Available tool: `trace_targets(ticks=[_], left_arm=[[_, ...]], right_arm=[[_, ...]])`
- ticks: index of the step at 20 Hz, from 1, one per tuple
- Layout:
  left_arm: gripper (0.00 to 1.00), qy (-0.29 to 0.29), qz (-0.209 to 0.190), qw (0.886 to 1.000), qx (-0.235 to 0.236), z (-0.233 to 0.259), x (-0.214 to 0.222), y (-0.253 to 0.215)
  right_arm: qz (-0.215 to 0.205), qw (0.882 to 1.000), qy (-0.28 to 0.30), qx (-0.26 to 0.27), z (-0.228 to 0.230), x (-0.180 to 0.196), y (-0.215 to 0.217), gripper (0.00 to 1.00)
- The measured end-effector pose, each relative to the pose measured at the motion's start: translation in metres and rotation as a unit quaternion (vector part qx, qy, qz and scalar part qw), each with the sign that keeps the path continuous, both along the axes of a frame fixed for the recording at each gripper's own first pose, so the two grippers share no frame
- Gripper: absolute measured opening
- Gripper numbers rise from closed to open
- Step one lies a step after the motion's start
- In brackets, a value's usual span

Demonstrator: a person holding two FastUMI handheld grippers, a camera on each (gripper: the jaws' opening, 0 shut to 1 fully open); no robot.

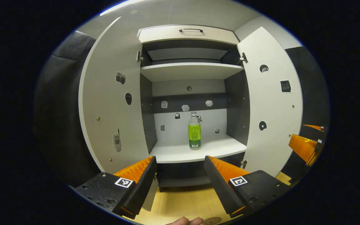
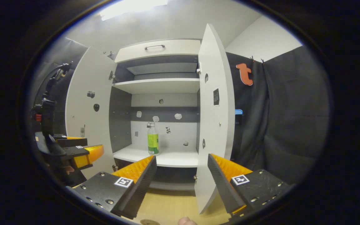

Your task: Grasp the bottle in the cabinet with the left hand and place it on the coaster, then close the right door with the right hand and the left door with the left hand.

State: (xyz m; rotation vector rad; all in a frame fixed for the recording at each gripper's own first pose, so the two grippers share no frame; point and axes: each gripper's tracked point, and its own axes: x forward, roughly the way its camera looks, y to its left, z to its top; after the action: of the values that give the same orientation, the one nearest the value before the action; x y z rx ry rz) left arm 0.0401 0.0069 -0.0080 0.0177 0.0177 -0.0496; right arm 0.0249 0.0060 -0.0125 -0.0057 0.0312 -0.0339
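Observation:
A clear bottle [image 1: 194, 131] with a green label stands upright on the cabinet's lower shelf [image 1: 173, 153], near its middle. My left gripper [image 1: 180, 158] is open and empty, in front of the cabinet and well short of the bottle. In the right gripper view the bottle [image 2: 152, 139] stands left of centre, and my right gripper [image 2: 181, 157] is open and empty, close to the edge of the right door [image 2: 212, 118]. Both doors stand wide open: left door [image 1: 111, 109], right door [image 1: 270, 103]. A round brown coaster [image 1: 212, 221] lies on the wooden surface below.
The upper shelf [image 1: 189, 70] is bare, with a handled drawer [image 1: 187, 33] above it. The other gripper [image 1: 308, 137] shows at the far right of the left gripper view. The left gripper [image 2: 84, 147] and its cable are at the left of the right gripper view. A fingertip [image 1: 184, 221] lies by the coaster.

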Motion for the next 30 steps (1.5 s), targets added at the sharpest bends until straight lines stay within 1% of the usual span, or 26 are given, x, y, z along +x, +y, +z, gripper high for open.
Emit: trace_targets(ticks=[7,11,14,15,16,19,20,21,22,23,24,26,30], left_arm=[[0.96,0.005,-0.021,1.000,-0.014,-0.001,0.049,-0.020],[0.96,-0.009,-0.024,1.000,-0.005,0.005,0.084,-0.029],[0.96,-0.017,-0.026,0.999,-0.020,0.010,0.110,-0.036],[0.96,-0.017,-0.025,0.999,-0.022,0.010,0.119,-0.036],[0.96,-0.016,-0.024,0.999,-0.025,0.009,0.129,-0.037],[0.96,-0.014,-0.025,0.999,-0.026,0.007,0.160,-0.040],[0.96,-0.015,-0.025,0.999,-0.024,0.006,0.170,-0.040],[0.96,-0.017,-0.023,0.999,-0.023,0.007,0.181,-0.041],[0.96,-0.019,-0.024,0.999,-0.025,0.007,0.192,-0.043],[0.97,-0.020,-0.027,0.999,-0.027,0.007,0.202,-0.046],[0.97,-0.020,-0.029,0.999,-0.027,0.005,0.212,-0.048],[0.97,-0.009,-0.024,0.999,-0.029,-0.002,0.232,-0.050],[0.98,-0.006,-0.034,0.999,-0.036,-0.009,0.271,-0.059]], right_arm=[[-0.016,1.000,0.003,-0.001,0.001,0.011,-0.016,0.99],[-0.029,1.000,0.007,0.005,0.005,0.014,-0.026,0.99],[-0.035,0.999,0.005,0.004,0.010,0.015,-0.029,0.99],[-0.038,0.999,0.005,-0.002,0.010,0.015,-0.031,0.99],[-0.041,0.999,0.005,-0.006,0.010,0.014,-0.031,0.94],[-0.048,0.999,0.007,-0.009,0.010,0.016,-0.033,0.94],[-0.051,0.999,0.007,-0.009,0.010,0.016,-0.033,0.99],[-0.053,0.999,0.006,-0.009,0.009,0.015,-0.034,0.99],[-0.054,0.998,0.006,-0.010,0.009,0.015,-0.033,0.94],[-0.056,0.998,0.005,-0.013,0.008,0.015,-0.034,0.94],[-0.057,0.998,0.006,-0.018,0.007,0.016,-0.033,0.99],[-0.055,0.998,0.007,-0.031,0.004,0.019,-0.030,0.99],[-0.050,0.998,0.011,-0.043,0.000,0.025,-0.023,0.99]])
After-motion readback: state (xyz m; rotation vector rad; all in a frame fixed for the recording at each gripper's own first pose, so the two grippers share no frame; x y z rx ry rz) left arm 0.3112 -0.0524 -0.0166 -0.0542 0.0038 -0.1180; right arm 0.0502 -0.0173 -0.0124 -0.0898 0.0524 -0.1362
